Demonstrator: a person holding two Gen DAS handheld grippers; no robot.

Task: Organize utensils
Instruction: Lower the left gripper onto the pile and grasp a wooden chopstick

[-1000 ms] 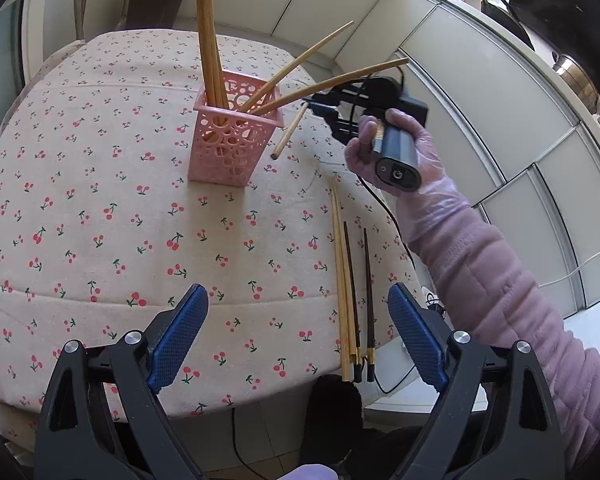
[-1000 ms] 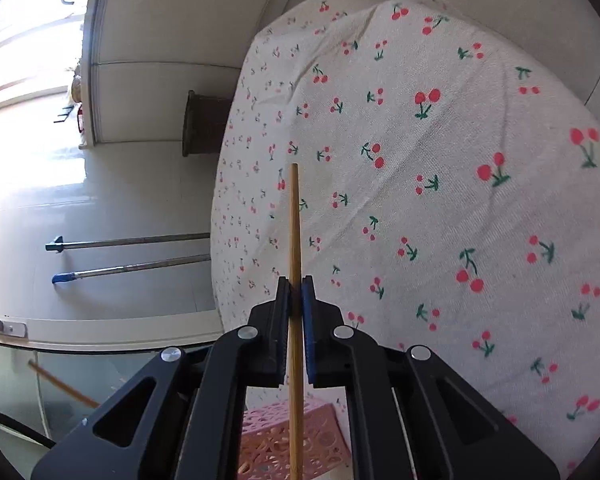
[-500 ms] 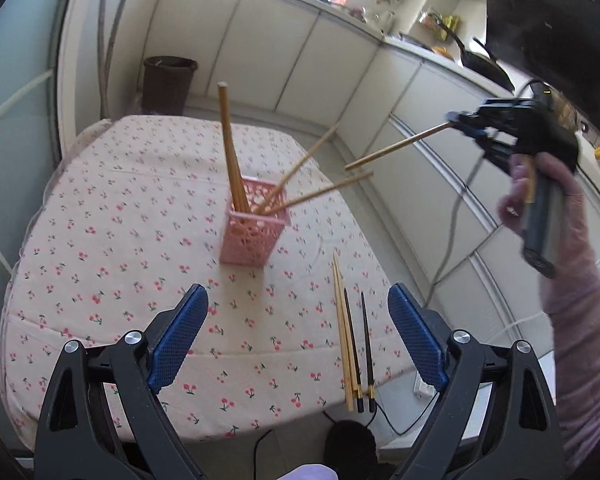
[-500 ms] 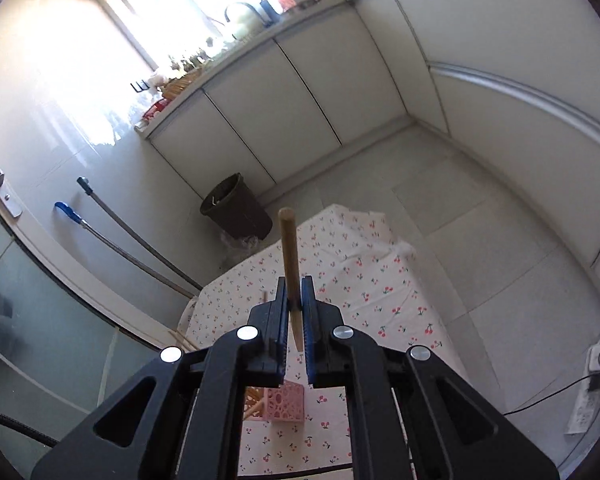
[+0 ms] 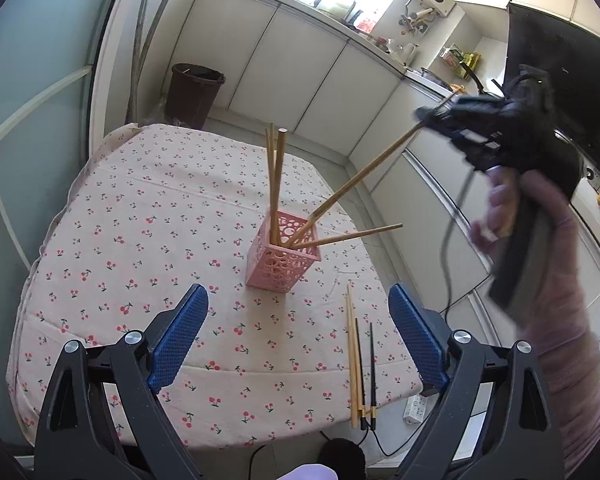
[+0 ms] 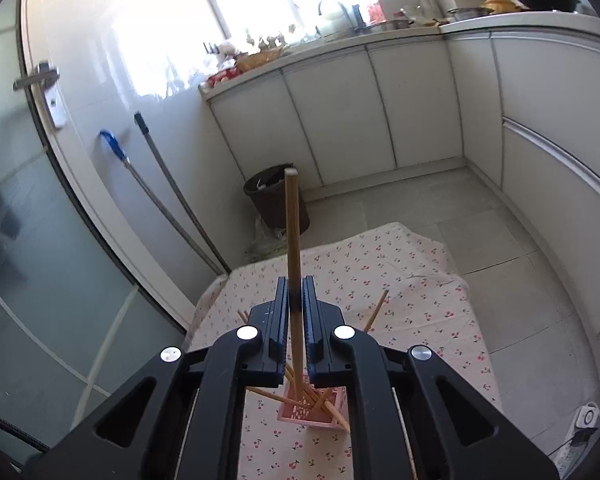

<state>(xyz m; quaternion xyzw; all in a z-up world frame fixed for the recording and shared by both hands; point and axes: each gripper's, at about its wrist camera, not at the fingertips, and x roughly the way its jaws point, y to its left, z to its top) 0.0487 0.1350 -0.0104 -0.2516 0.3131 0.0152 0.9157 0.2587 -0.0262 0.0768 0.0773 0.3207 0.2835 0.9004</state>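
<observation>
A pink perforated basket (image 5: 283, 258) stands mid-table and holds several wooden chopsticks. My right gripper (image 5: 440, 120) is high at the right, shut on a wooden chopstick (image 5: 360, 176) whose lower end reaches into the basket. In the right wrist view the gripper (image 6: 295, 292) pinches that chopstick (image 6: 293, 224), with the basket (image 6: 314, 408) below. My left gripper (image 5: 298, 344) is open and empty above the table's near edge. Wooden and dark chopsticks (image 5: 360, 364) lie on the cloth to the basket's right.
The table has a cherry-print cloth (image 5: 140, 240). A dark bin (image 5: 196, 92) stands on the floor behind it. White cabinets (image 5: 300, 60) line the back and right. A power strip (image 5: 416, 404) lies on the floor by the table's near right corner.
My right gripper has lifted the chopstick high and swung its lower end over into the basket. My left gripper has pulled up and back from the table.
</observation>
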